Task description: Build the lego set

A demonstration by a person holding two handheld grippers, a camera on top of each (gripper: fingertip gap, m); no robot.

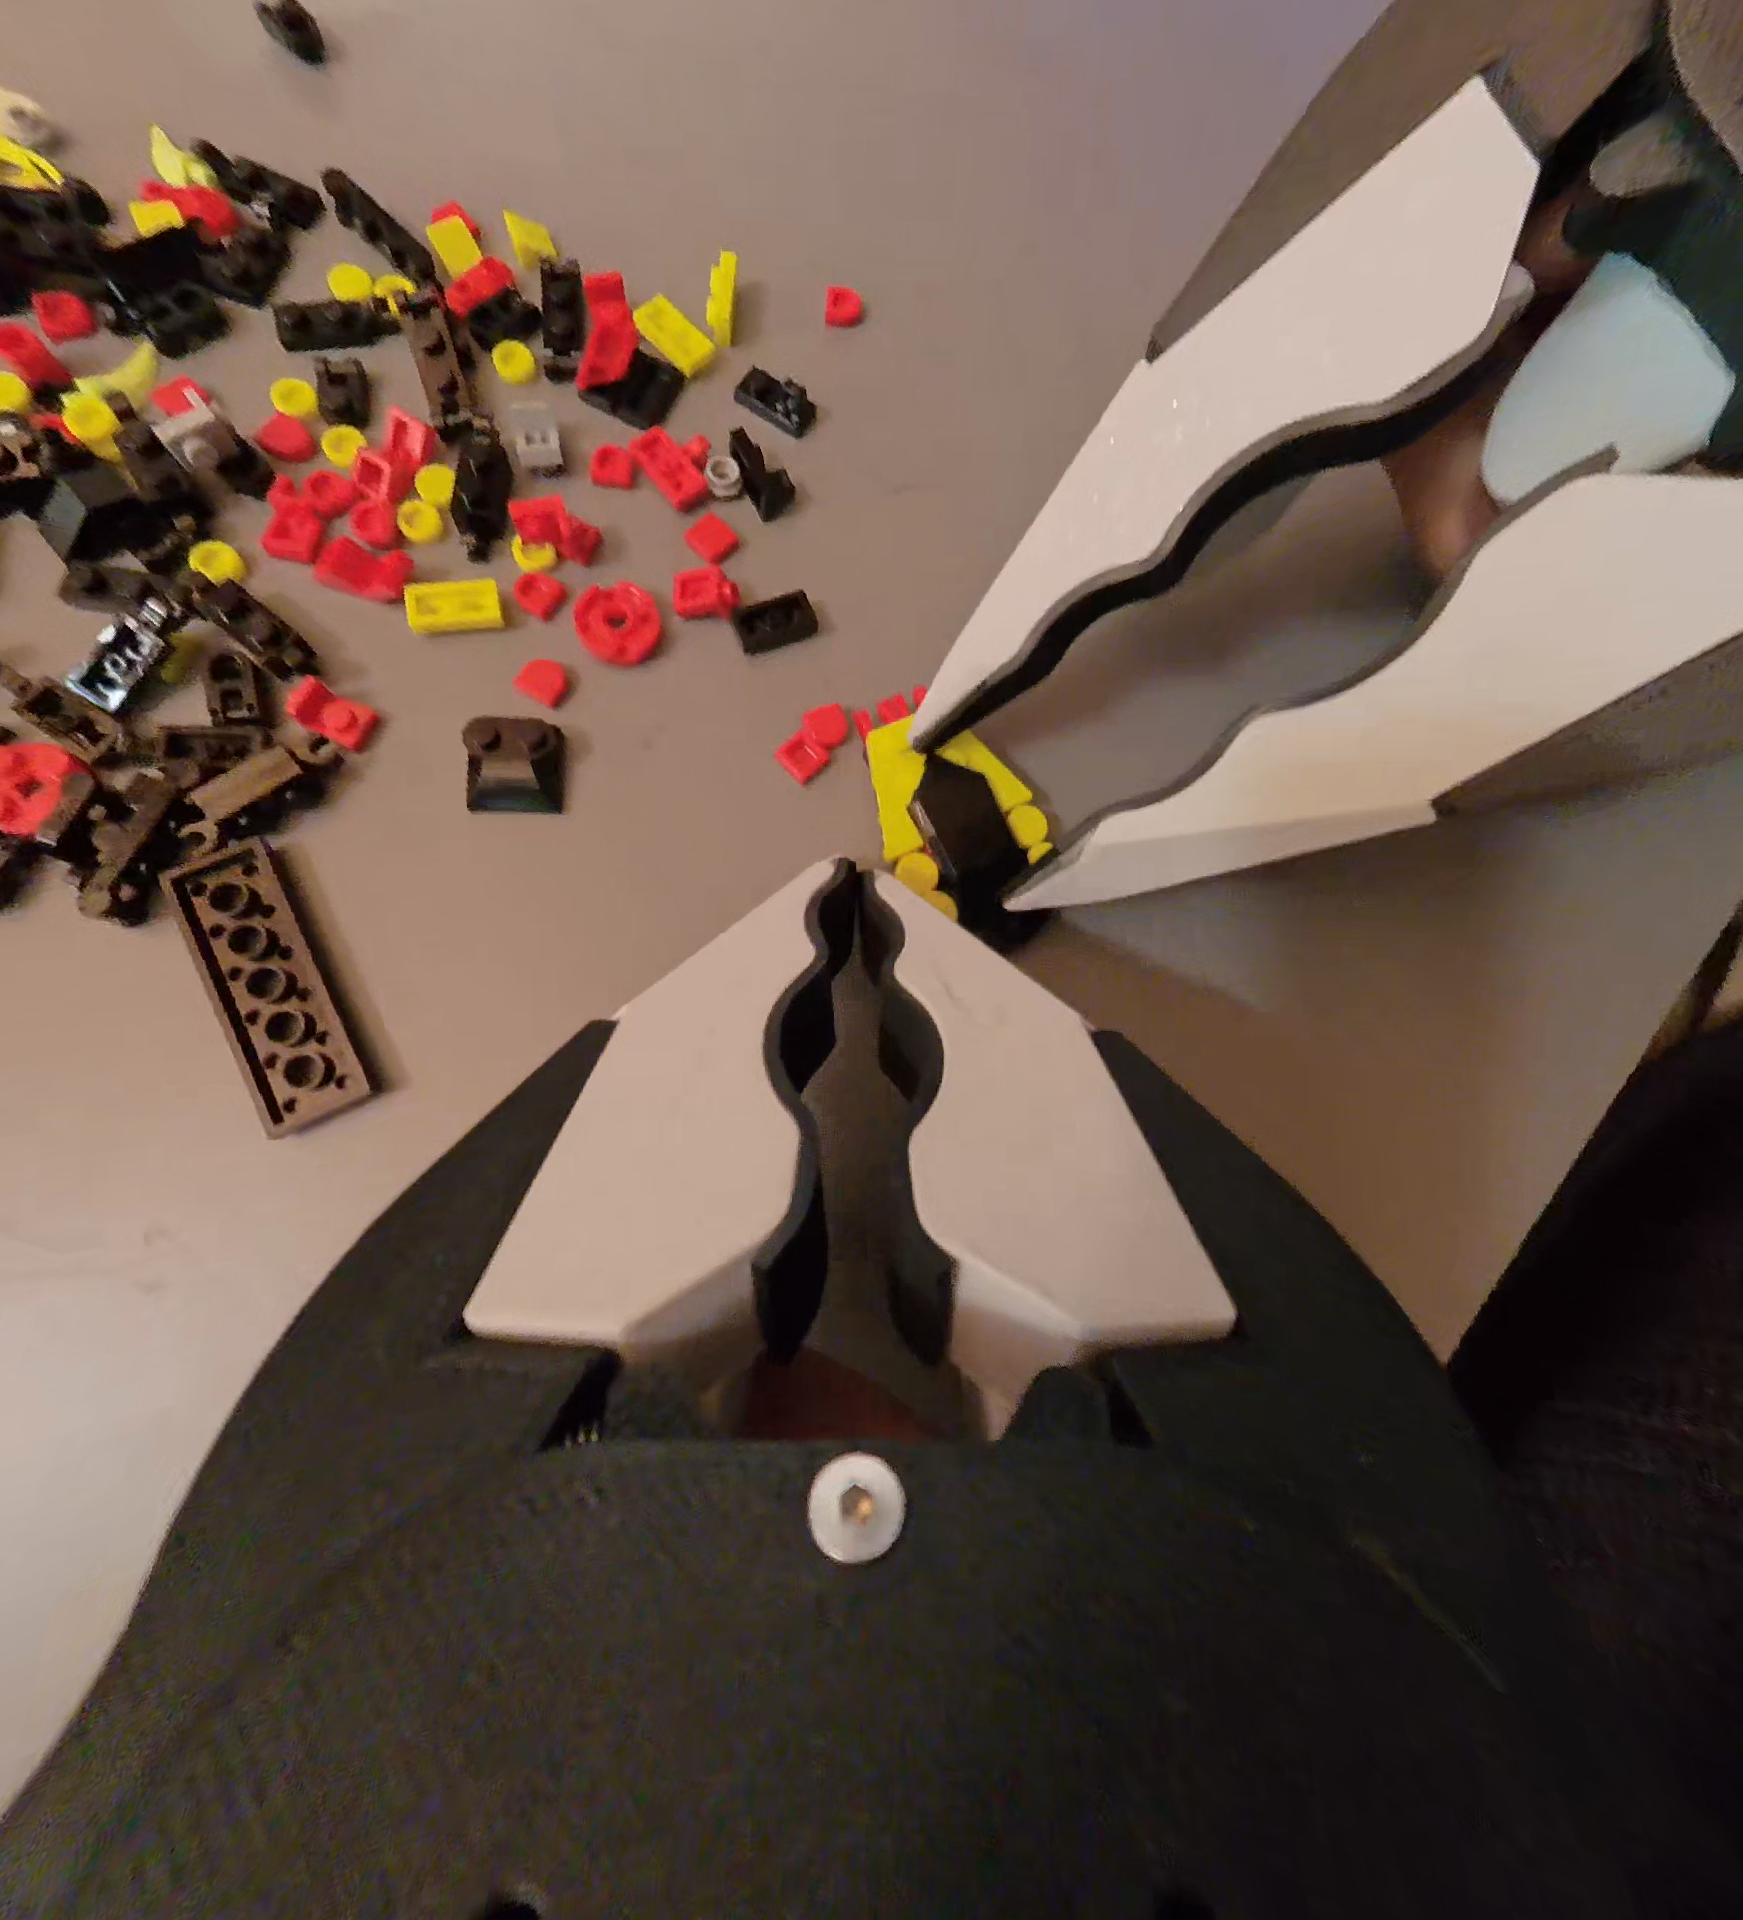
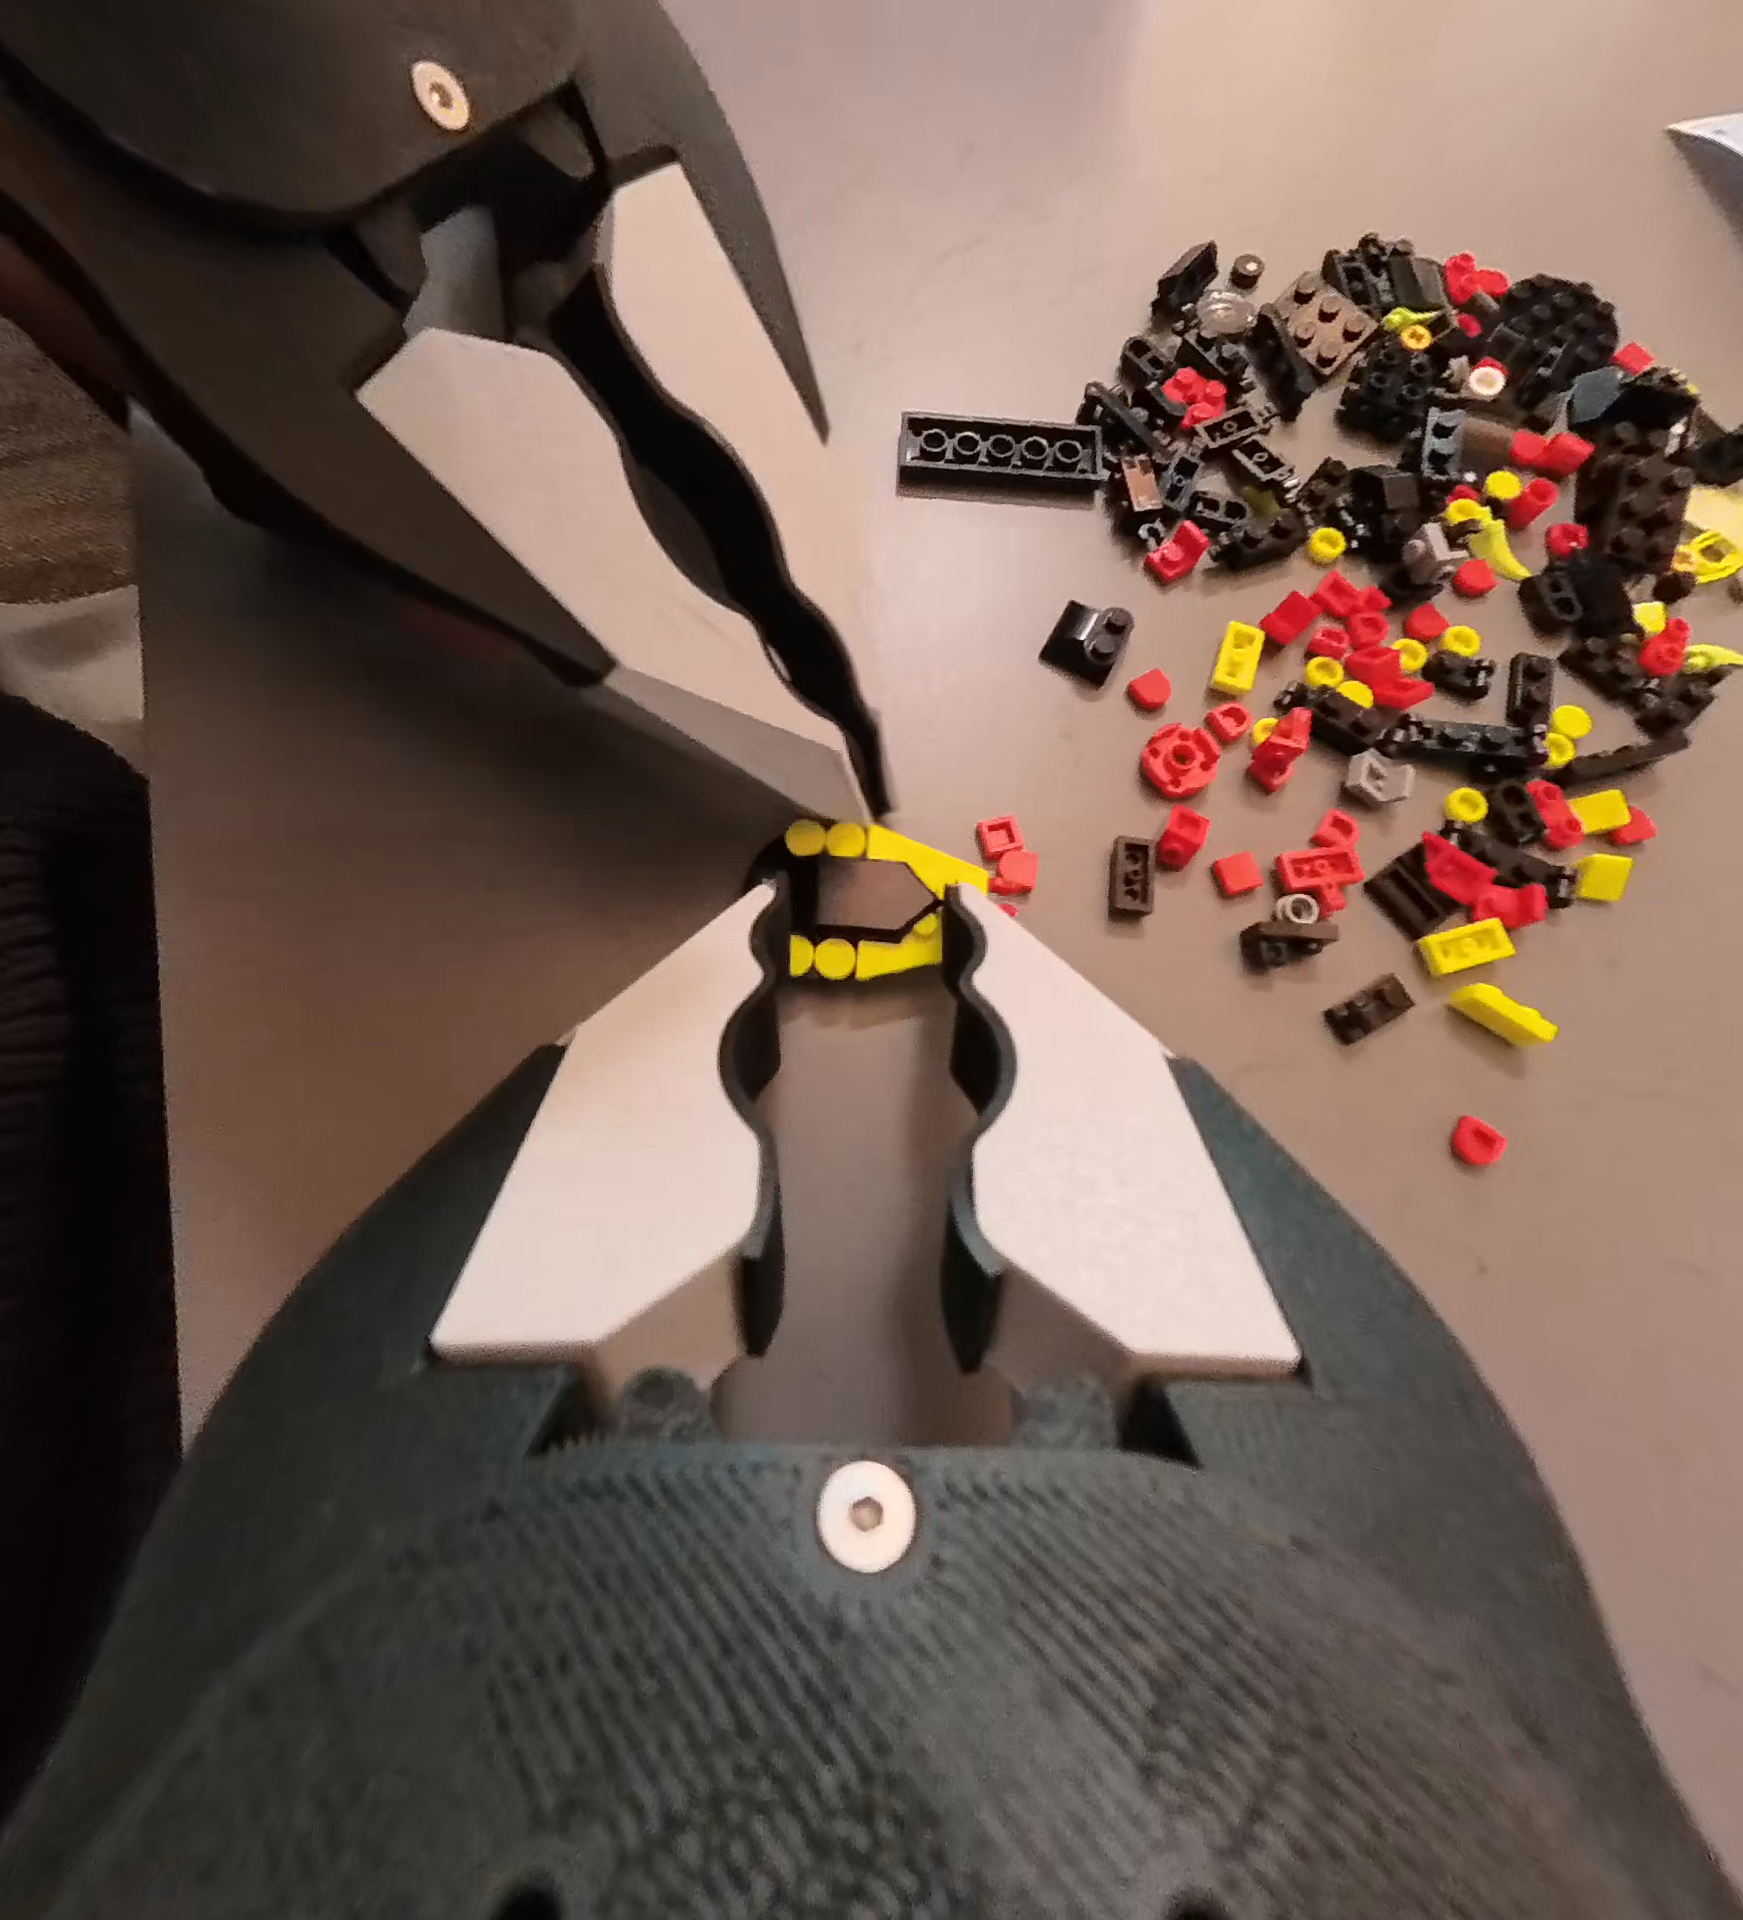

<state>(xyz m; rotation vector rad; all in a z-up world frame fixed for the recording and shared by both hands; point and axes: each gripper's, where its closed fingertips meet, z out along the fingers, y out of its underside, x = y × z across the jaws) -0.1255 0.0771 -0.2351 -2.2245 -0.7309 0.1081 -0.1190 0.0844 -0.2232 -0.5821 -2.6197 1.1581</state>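
Right wrist view: my right tool (image 2: 862, 914) grips the yellow-and-black model (image 2: 872, 904) mid-frame; my clenched left tool (image 2: 872, 805) should press squarely, gently on top.

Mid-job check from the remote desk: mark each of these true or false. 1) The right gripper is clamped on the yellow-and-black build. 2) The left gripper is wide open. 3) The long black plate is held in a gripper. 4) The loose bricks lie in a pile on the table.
1) True: the right gripper has its fingers on either side of the small yellow-and-black build.
2) False: the left gripper is shut, its tips beside the build, holding nothing visible.
3) False: the long black plate lies flat on the table.
4) True: the pile of bricks sits loose on the table.
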